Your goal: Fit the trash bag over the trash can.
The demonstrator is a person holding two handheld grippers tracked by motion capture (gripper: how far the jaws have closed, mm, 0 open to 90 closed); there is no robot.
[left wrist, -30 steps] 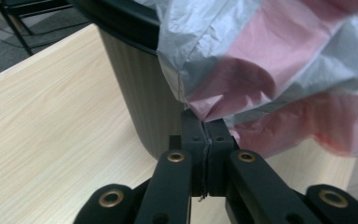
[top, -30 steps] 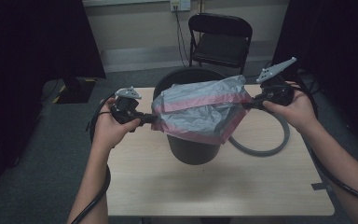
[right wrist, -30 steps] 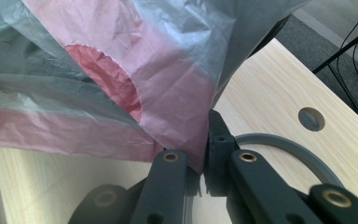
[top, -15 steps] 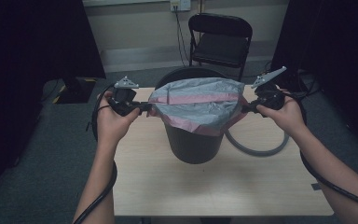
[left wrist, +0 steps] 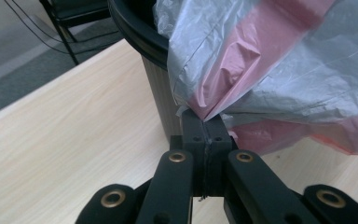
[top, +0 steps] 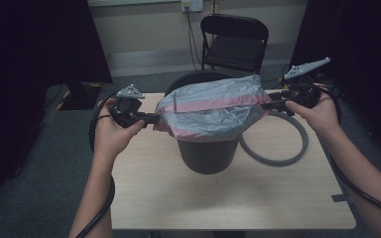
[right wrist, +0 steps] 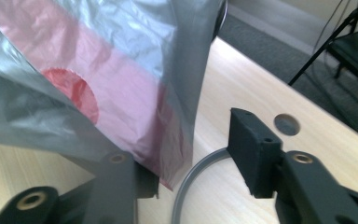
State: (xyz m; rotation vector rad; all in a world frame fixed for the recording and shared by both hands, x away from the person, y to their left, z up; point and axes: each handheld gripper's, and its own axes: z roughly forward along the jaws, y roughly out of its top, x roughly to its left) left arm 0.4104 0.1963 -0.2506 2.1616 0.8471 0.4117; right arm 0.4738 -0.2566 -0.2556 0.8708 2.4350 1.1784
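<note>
Bin-lining, stretch step: left gripper [left wrist: 204, 127] clamps liner [top: 213, 109]; right gripper [right wrist: 193, 154] just opening (edge loose between jaws); next, draping over bin [top: 207, 156] rim

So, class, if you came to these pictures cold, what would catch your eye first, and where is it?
First, the grey and pink bag, stretched over the mouth of the black bin at the middle of the table. The left gripper is shut on the bag's left edge. The right gripper at the other side has just been opening; its jaws stand apart and the plastic hangs against one of them. A grey hoop lies right of the bin.
</note>
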